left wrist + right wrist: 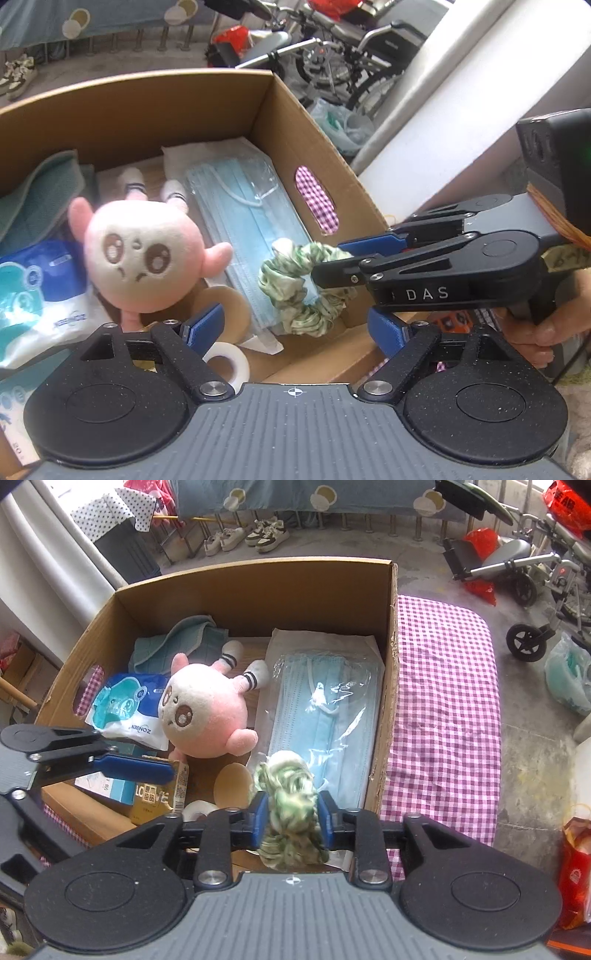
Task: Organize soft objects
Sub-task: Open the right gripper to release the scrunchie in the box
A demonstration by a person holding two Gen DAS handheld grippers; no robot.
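Two claws over a cardboard box (255, 587): right claw (290, 818) grips a green scrunchie (290, 805), ready to drop; left claw (295, 325) gapes empty beside.

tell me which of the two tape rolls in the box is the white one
The smaller roll, nearest the left gripper at the box's near edge. The bigger roll just behind it, beside the masks, is tan.

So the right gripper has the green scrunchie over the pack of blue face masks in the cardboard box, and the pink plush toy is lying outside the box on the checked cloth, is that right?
Not quite. The pink plush toy lies inside the cardboard box, left of the face masks, as the right wrist view shows. The rest holds: the right gripper has the green scrunchie between its fingers.
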